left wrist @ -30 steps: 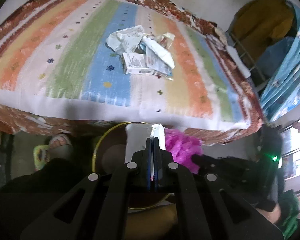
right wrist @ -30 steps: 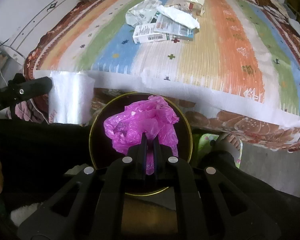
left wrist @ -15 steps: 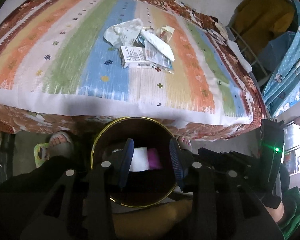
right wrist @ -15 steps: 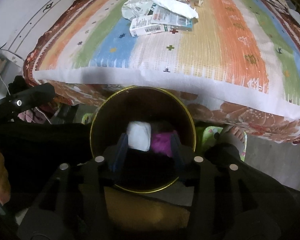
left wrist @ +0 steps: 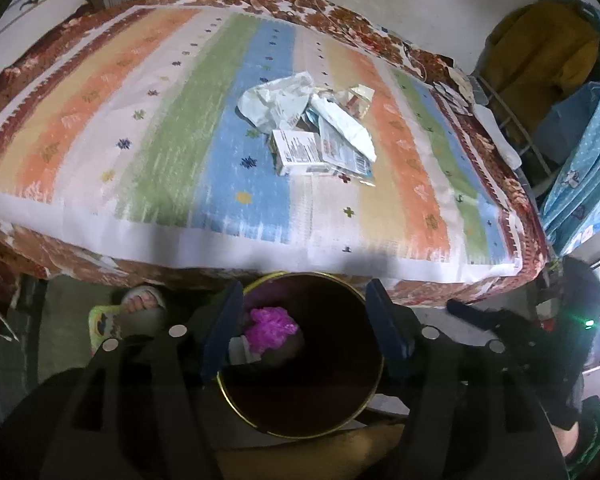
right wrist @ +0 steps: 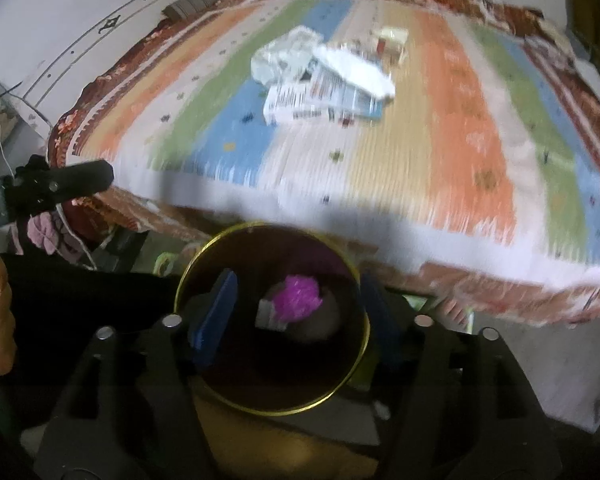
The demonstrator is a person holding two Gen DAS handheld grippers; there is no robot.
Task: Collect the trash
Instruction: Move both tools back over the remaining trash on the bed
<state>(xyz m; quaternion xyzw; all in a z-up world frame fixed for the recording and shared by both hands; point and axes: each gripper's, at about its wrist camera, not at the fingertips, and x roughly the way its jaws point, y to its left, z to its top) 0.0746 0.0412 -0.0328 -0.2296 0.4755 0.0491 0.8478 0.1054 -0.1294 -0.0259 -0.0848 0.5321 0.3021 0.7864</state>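
A dark bin with a gold rim (left wrist: 236,404) (right wrist: 188,276) stands on the floor by the bed, right under both grippers. In it lie a crumpled pink plastic bag (left wrist: 270,326) (right wrist: 296,298) and a white piece of paper (left wrist: 240,350) (right wrist: 266,314). My left gripper (left wrist: 305,286) hangs over the bin, jaws opening, nothing between them. My right gripper (right wrist: 298,278) is also above the bin, jaws opening and empty. A pile of trash (left wrist: 312,132) (right wrist: 324,76), crumpled wrappers and a white carton (left wrist: 300,154), lies on the bed beyond.
The bed has a striped bedspread (left wrist: 160,140) with a floral brown border. A sandalled foot (left wrist: 142,300) stands left of the bin. Clothes (left wrist: 540,52) and a blue curtain (left wrist: 592,160) hang at the right. The right wrist view is blurred.
Both grippers went from shut to open. The left one let go of the white paper and the right one of the pink bag; both pieces now lie in the bin.
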